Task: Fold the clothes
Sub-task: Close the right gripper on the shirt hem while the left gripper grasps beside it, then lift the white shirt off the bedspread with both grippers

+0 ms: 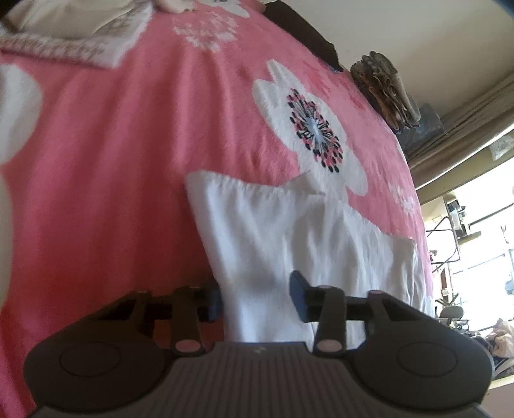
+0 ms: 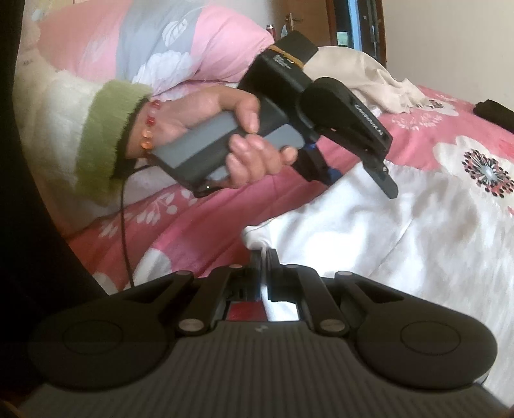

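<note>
A white garment lies spread on a pink flowered blanket. In the left wrist view my left gripper stands open, its two fingers wide apart, and the garment's near part runs up between them. In the right wrist view my right gripper is shut on the white garment, pinching its near corner, which bunches just past the fingertips. A hand in a green-cuffed sleeve holds the left gripper, tilted down over the garment's far edge.
A cream folded garment, a dark cloth and a brown ruffled piece lie along the bed's far edge. In the right wrist view there is a pink and grey duvet, a cream heap and a black cloth.
</note>
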Available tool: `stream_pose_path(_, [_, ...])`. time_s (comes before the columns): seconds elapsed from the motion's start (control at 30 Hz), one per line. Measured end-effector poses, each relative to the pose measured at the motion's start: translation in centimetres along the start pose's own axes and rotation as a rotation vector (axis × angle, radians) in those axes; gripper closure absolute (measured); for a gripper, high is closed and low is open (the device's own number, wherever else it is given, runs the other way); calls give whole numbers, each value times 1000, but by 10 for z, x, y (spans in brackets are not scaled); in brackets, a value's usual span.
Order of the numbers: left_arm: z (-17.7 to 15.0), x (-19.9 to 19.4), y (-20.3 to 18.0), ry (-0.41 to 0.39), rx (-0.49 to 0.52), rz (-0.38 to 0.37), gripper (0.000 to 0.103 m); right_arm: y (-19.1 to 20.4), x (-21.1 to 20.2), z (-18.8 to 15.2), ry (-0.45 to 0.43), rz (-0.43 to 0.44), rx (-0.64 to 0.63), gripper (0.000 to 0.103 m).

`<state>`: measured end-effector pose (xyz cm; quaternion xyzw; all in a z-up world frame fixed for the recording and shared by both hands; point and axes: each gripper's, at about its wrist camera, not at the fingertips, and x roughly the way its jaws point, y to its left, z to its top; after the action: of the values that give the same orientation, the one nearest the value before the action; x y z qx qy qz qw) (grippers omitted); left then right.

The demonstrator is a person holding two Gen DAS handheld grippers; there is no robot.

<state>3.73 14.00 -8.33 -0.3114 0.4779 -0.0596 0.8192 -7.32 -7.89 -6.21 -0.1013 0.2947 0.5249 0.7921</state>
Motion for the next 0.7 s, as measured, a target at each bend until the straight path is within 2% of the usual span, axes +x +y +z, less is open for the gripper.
stream_pose_path(0.03, [0,2,-2,-4,2,6,80,-1,-1,0,-1,2,7,101])
stream_pose_path(0.13, [-1,7,-7,-17,8,22,92,-2,-5,-3,-7,-1,22,101])
stream_pose_path(0.23, [-3,6,-12,-40,10,35,97,-5,-5,-2,-13,-11,26,101])
stream_pose_path(0.47, [-5,-10,-36,-106,48,61,99,-9,-14,-3,-39,-37,42,101])
stream_pose_path(0.7, [-1,-22,-75,-129,105,44,99,-13,-34,-5,-77,-69,71,101])
